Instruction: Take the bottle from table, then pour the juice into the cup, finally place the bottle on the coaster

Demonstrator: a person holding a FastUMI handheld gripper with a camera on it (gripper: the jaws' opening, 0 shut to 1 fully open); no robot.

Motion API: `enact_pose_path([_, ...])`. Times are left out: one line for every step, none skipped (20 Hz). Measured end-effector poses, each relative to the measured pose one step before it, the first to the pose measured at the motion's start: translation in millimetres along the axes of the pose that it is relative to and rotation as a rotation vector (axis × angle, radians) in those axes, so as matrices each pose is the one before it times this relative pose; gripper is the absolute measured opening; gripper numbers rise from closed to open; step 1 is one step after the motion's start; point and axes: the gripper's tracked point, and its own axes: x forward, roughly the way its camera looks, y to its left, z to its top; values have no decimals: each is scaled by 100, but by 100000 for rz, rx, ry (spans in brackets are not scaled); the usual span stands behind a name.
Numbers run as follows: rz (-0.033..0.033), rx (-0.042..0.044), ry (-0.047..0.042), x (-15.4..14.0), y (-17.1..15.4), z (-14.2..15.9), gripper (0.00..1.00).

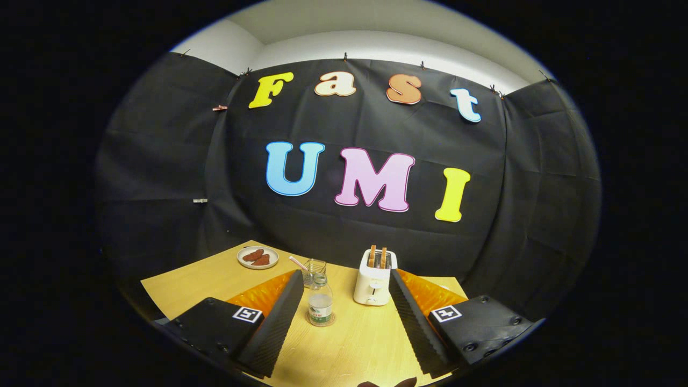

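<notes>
The small clear plastic bottle [320, 306] stands on a round coaster [321, 321] between the wide-open, empty jaws; a straight, level withdrawal is advised.

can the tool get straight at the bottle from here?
Probably yes. The tool is open, and the bottle stands upright on its coaster just ahead between the fingers. The toaster stands aside; the cup is behind.

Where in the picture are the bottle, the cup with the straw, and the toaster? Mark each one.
bottle [320, 306]: gripper view, on its label, between the open fingers.
cup [314, 270]: gripper view, on its clear wall, just behind the bottle.
toaster [373, 282]: gripper view, on its white front face.
</notes>
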Motion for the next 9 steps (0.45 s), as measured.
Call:
enact_pose_path([-317, -78, -837, -195, -37, 367, 98])
enact_pose_path([-107, -398, -813, -209, -54, 367, 98])
enact_pose_path([-220, -552, -192, -104, -48, 71, 98])
enact_pose_path([-125, -871, 141, -230, -116, -44, 97])
enact_pose_path([-330, -905, -159, -153, -165, 6, 98])
enact_pose_path([-371, -724, -176, -251, -204, 17, 97])
enact_pose_path([-55, -340, -213, -72, -152, 111, 97])
enact_pose_path([30, -242, 78, -164, -19, -59, 97])
enact_pose_path([-5, -200, -216, -93, -182, 59, 98])
